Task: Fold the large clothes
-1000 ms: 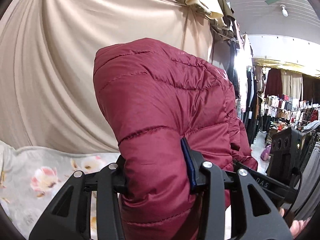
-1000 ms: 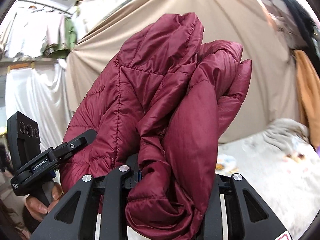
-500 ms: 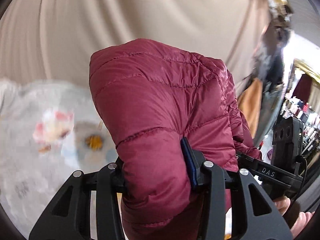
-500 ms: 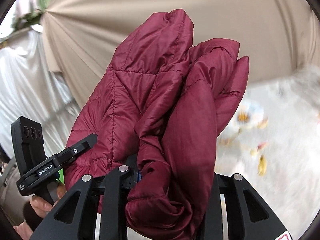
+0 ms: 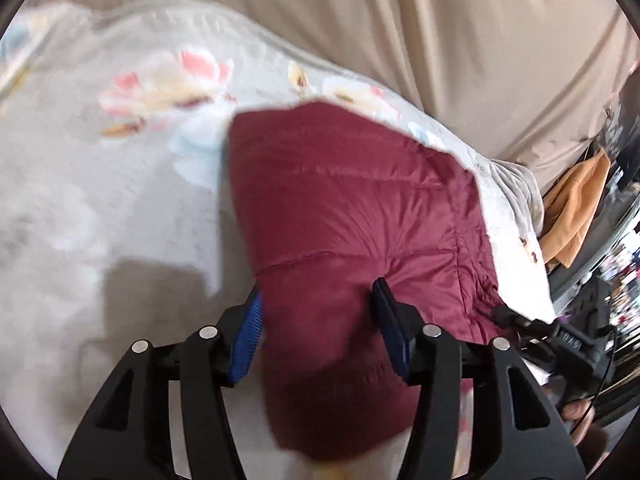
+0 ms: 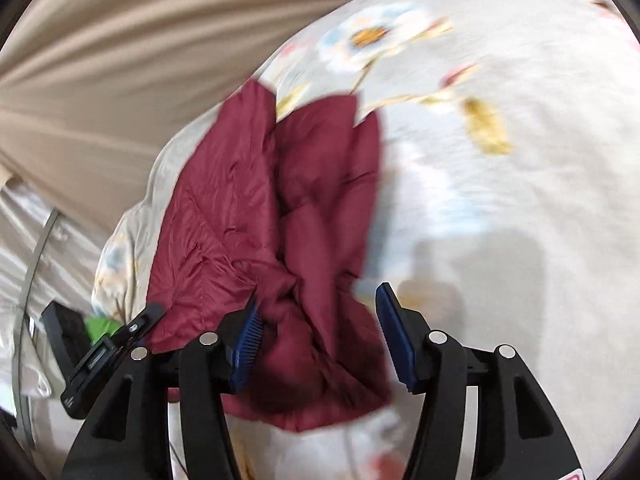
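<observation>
Your left tongs (image 5: pixel 318 322) have just been spreading: the maroon jacket (image 5: pixel 352 208) bulges between the blue pads, and whether they press it you cannot tell through the blur. Your right tongs (image 6: pixel 316 326) have been spreading too; their right pad stands clear of the cloth, with a loose bunch of the jacket (image 6: pixel 280 208) lying between the two pads and leaning toward the left one. Neither pair looks to be pinching hard now.

Outward from there, the jacket runs straight ahead of both tongs, its long axis lying along the line they point, its far end resting on the flowered bedspread (image 5: pixel 120 160). In the right view it lies ahead and a little left, so the spread (image 6: pixel 520 200) stays bare to the right. Both hands hold about equally close. The next move likely turns on that: the bulk lies forward, so draw the tongs back toward you to leave it lying.

A beige curtain (image 5: pixel 400 20) hangs behind the bed.
</observation>
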Demonstrator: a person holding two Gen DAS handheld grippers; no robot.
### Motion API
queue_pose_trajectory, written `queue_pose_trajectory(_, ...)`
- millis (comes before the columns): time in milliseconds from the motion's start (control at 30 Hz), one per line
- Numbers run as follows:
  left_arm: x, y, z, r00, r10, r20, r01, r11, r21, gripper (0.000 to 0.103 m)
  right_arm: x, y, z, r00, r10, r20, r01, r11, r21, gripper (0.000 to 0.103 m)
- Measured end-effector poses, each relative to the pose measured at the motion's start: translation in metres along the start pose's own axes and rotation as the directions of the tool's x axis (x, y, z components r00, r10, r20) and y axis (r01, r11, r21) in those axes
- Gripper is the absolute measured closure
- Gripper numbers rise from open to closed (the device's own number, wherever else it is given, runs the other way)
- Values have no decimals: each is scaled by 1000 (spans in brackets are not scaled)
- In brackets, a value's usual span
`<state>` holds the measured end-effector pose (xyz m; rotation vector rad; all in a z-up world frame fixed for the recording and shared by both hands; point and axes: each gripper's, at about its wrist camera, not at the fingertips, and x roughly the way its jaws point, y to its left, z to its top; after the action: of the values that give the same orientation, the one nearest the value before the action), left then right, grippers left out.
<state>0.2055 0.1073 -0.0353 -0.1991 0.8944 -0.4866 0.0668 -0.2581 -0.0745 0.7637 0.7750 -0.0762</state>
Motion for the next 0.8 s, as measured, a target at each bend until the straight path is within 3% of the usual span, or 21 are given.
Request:
queue_pose_trajectory(133,-35,-32,1,999,49,23,-51,996,78,51,-33,22,6,998,-26,51,33,992,-126,50)
queue_pose_trajectory(233,-32,-52,-1,998,62,-9,-61,995,76,51,-17,63,20,996,-65,55,78,960,-269,50)
queue_pose_trajectory(267,-25,-56,-4,998,55,-37,-53,997,57,51,-8,73,24,994,-81,79,102,944,-314,56)
queue_pose_trajectory(300,-17,-58,-6,997,54,-63,-51,998,47,51,-5,76,25,993,-84,87,108,935,-337,74)
queue_pose_trajectory(367,-1,-61,-16,990,94,-106,-88,994,61,54,13,82,30,995,-74,61,91,933,-349,102)
queue_pose_trajectory(467,12,-58,-27,980,144,-136,-130,986,105,56,43,64,31,995,-103,-3,96,938,-332,103)
queue_pose_trajectory(667,27,-49,-43,971,156,-183,-135,983,124,58,55,22,0,985,-151,-80,126,958,-258,103)
queue_pose_trajectory(800,30,-57,-42,959,214,-188,-187,971,150,58,42,26,3,986,-153,-66,137,971,-197,103)
